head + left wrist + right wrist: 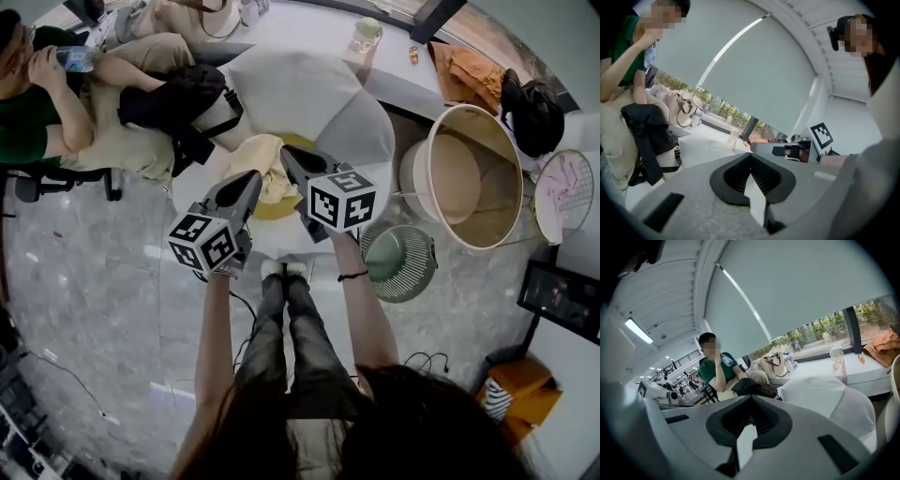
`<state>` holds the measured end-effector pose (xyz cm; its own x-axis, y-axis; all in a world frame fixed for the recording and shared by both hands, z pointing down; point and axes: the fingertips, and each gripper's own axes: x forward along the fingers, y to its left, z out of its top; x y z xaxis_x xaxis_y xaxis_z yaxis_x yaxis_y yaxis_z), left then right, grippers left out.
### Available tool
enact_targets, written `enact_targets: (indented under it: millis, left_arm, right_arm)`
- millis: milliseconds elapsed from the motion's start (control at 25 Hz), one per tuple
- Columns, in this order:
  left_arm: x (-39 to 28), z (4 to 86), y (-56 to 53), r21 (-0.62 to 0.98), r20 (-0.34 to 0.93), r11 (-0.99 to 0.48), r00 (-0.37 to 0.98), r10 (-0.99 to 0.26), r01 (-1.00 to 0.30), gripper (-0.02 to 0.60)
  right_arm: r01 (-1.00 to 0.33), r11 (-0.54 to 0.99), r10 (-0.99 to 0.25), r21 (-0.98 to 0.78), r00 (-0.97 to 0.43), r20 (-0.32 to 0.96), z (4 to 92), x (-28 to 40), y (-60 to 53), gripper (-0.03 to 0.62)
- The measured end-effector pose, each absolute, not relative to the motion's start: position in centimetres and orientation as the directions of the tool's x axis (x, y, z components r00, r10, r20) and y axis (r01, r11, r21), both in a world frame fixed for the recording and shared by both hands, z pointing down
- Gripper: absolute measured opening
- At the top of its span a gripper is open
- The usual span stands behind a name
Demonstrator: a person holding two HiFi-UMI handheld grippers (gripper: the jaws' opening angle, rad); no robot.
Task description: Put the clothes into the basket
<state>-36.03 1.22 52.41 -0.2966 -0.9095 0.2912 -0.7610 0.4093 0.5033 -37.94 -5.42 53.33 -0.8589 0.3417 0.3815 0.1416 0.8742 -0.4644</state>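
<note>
A cream garment (265, 161) lies bunched on a yellow piece (274, 208) at the near edge of the white table (309, 89). Both grippers hover over it, side by side. My left gripper (253, 178) points at the garment's left side, and its jaws meet at the tips (750, 155) with nothing between them. My right gripper (286, 153) is just above the garment's right side, also shut and empty (750, 398). The large beige basket (487, 202) stands open to the right of the table. The right gripper (787, 151) also shows in the left gripper view.
A seated person in a green shirt (37, 112) with a black bag (173, 98) is at the table's left. A green slatted basket (398, 262) sits on the floor by my right arm. An orange cloth (469, 70), a black backpack (530, 108) and a bottle (366, 36) are farther back.
</note>
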Motion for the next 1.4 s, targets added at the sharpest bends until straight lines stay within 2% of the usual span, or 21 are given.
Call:
enact_targets:
  millis: [560, 920, 1400]
  left_arm:
    - [-36.2, 64.5, 0.4, 0.569, 0.358, 0.366, -0.179, -0.916, -0.736, 0.011]
    - [-36.8, 69.4, 0.6, 0.584, 0.386, 0.365, -0.147, -0.911, -0.725, 0.011]
    - [-39.1, 76.7, 0.8, 0.580, 0.409, 0.368, -0.131, -0.903, -0.727, 0.011]
  right_arm:
    - [0.136, 0.850, 0.385, -0.508, -0.819, 0.424, 64.0, -40.3, -4.9, 0.009]
    - [0.120, 0.847, 0.389, -0.517, -0.804, 0.450, 69.1, -40.5, -5.2, 0.009]
    - [0.035, 0.851, 0.354, -0.523, -0.774, 0.525, 77.8, -42.6, -6.1, 0.009]
